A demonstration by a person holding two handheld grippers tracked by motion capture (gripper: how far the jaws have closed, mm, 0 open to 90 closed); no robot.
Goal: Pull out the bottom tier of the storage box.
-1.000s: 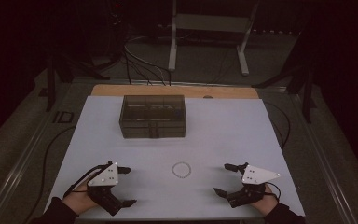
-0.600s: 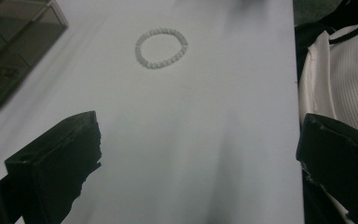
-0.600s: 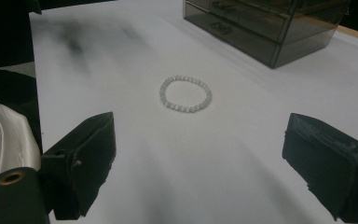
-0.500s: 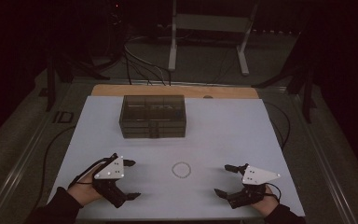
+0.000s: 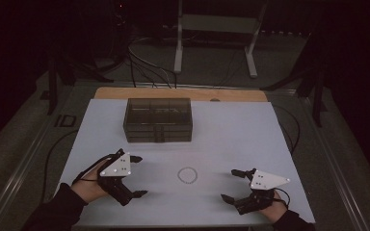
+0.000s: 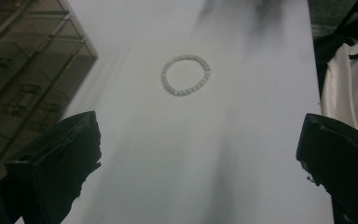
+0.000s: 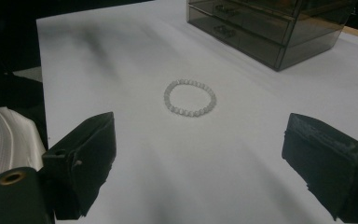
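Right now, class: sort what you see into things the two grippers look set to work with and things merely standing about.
Likely in play, judging by where things lie:
bead bracelet, between the grippers
smoky drawer box
left gripper, jaws open
right gripper, jaws open

Standing about:
white mat
wooden table edge
metal stand behind the table
floor cables

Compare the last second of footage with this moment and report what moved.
The left gripper lifted off the table's near edge and moved forward, toward the drawer box, its jaws open and empty. The right gripper kept its place, open. The bead bracelet lies between them untouched, and the drawer box has not shifted on the white table.
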